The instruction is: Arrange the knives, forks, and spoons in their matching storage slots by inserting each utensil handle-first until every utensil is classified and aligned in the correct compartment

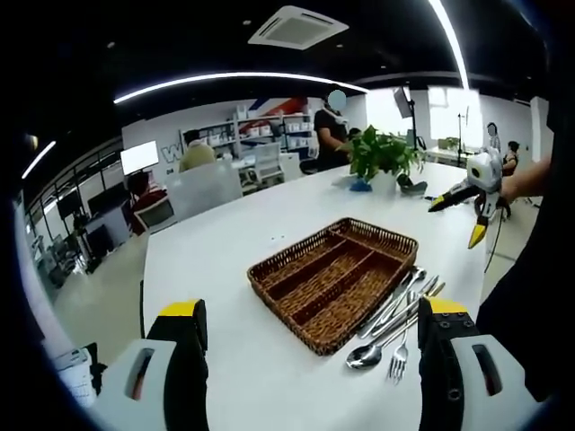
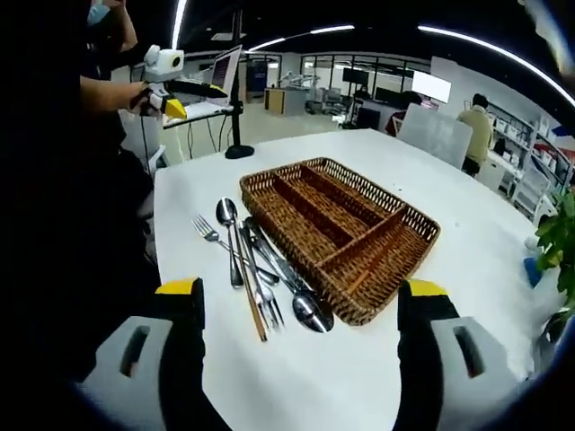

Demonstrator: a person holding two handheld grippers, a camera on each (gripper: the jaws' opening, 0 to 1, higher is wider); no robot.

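While both tools hover above the white table (image 2: 422, 171), the left gripper (image 1: 310, 346) and right gripper (image 2: 301, 310) stand with jaws spread wide and hold nothing. The wicker cutlery tray (image 2: 388, 253) lies mid-table, its compartments bare. Just beside its long edge lie the spoons (image 2: 226, 214), forks (image 2: 205, 227) and knives (image 2: 269, 256), overlapping loosely.

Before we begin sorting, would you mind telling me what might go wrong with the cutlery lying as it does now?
1. The utensils lie overlapped in one pile beside the wicker tray, so closing on one may drag or lift its neighbours.
2. They lie flat on the smooth white table, so they may slip from the jaws.
3. The pile sits close to the table edge nearest the person; a nudged piece might slide off.
Both the left gripper and right gripper are open and empty.
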